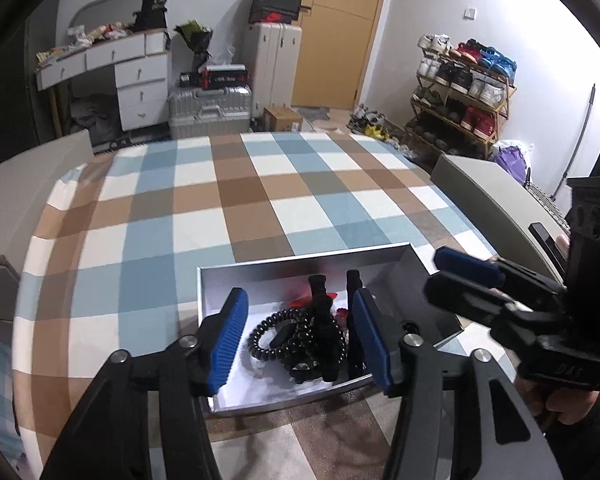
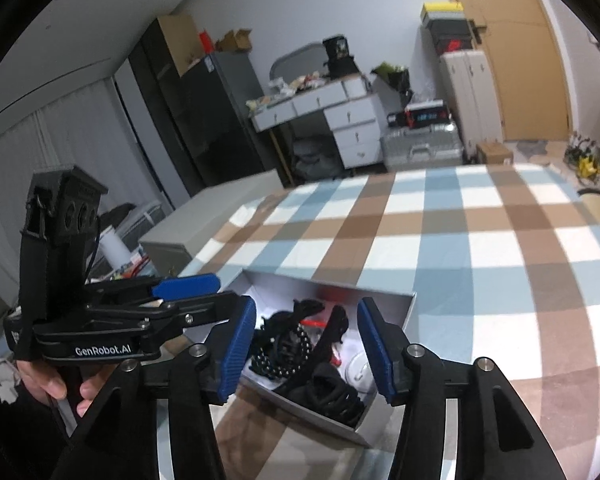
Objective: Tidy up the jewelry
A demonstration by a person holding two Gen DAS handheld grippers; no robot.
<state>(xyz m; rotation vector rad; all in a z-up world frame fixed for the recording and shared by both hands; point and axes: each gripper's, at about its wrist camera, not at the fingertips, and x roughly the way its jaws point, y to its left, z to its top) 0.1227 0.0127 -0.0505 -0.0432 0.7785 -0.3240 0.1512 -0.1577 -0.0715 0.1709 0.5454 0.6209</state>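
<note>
Indoors, checked tablecloth (image 1: pixel 228 200), shoe rack (image 1: pixel 460 92).

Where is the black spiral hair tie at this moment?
In the left wrist view, the black spiral hair tie lies inside the open grey box on the checked tablecloth, between the open left claw's blue pads.

A: Room layout?
B: White walls, wood door (image 1: pixel 338 32) at back. White desk (image 1: pixel 112 76) with drawers on the left, cluttered top. Silver suitcases (image 1: pixel 210 110) beside it, boxes stacked on the tall one.
A: Right side?
B: Shoe rack (image 1: pixel 458 92), full. Plaid cloth (image 1: pixel 204 200) covers the table. Dark fridge (image 2: pixel 204 120) far left.
</note>
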